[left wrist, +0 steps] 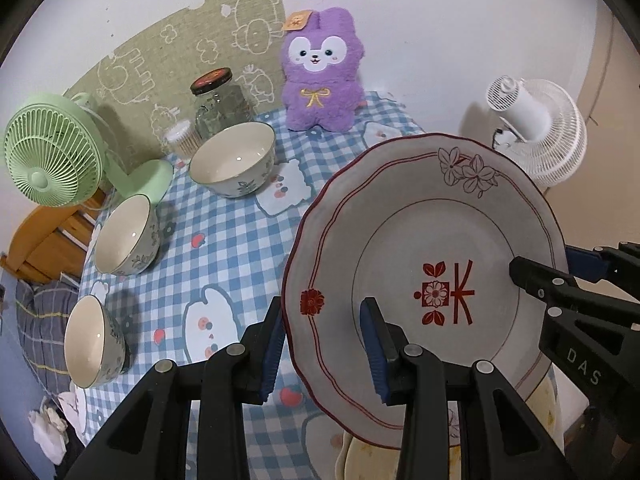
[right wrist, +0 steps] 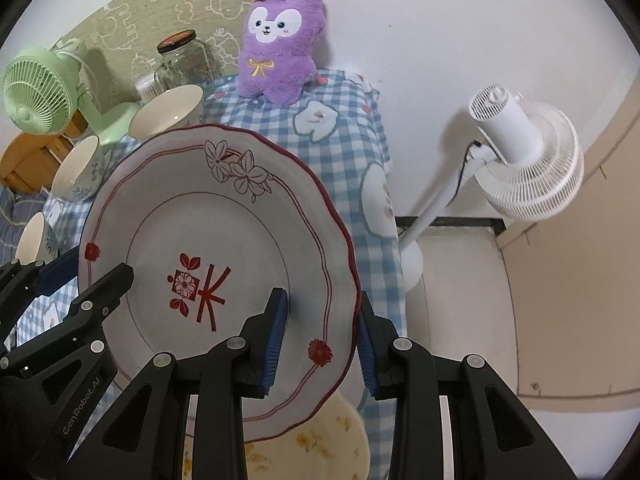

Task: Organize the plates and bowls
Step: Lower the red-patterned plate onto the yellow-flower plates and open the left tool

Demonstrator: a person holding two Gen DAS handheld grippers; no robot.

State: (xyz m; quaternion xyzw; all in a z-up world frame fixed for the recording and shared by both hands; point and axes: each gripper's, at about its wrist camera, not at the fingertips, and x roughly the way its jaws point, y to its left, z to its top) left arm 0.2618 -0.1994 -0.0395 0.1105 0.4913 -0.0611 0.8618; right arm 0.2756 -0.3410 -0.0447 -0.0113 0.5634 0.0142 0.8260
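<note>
A white plate with a red scalloped rim and a red character [left wrist: 432, 236] [right wrist: 216, 240] is held in the air, tilted, by both grippers. My left gripper [left wrist: 324, 344] is shut on its left rim, one pad on each face. My right gripper [right wrist: 322, 336] is shut on its right rim; it also shows in the left wrist view [left wrist: 560, 280]. Three floral bowls stand on the checked tablecloth [left wrist: 224, 248]: a large one [left wrist: 234, 158] at the back, a middle one [left wrist: 126, 234], a near one [left wrist: 94, 342]. A yellow-patterned plate [right wrist: 320, 448] lies under the held plate.
A purple plush rabbit [left wrist: 320, 72], a glass jar [left wrist: 220, 104] and a toothpick holder [left wrist: 182, 138] stand at the table's back. A green desk fan [left wrist: 52, 152] stands at the left. A white floor fan [right wrist: 528, 156] stands right of the table edge.
</note>
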